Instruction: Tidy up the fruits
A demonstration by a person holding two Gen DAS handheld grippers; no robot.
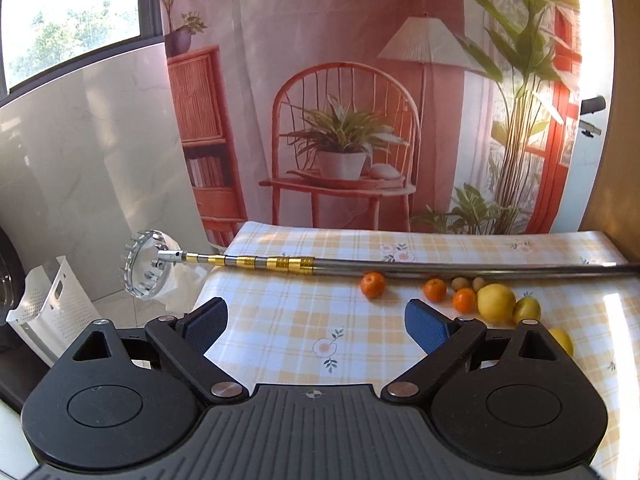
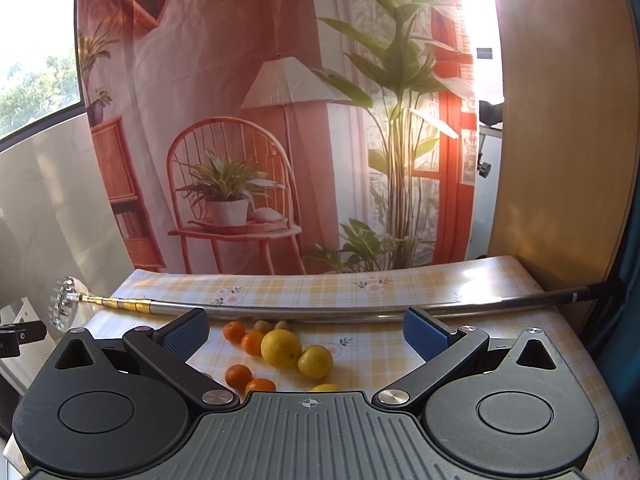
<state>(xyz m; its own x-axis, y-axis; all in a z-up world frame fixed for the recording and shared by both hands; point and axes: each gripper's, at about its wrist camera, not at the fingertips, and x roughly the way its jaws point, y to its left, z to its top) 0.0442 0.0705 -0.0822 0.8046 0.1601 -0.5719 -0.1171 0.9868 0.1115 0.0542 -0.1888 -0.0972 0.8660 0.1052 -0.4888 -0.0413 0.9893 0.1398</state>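
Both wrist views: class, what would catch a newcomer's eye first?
A long metal pole with a gold-banded end lies across the checked tablecloth, its toothed head overhanging the left edge. In front sit oranges and a large lemon, clustered; both grippers are open.

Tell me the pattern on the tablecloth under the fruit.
The tablecloth has a yellow-and-white plaid with small flower prints, clearest in the left wrist view.

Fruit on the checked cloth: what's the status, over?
Left gripper and right gripper: jaws open, empty. Fruits loose on tablecloth, unsorted. Long pole lying behind them.
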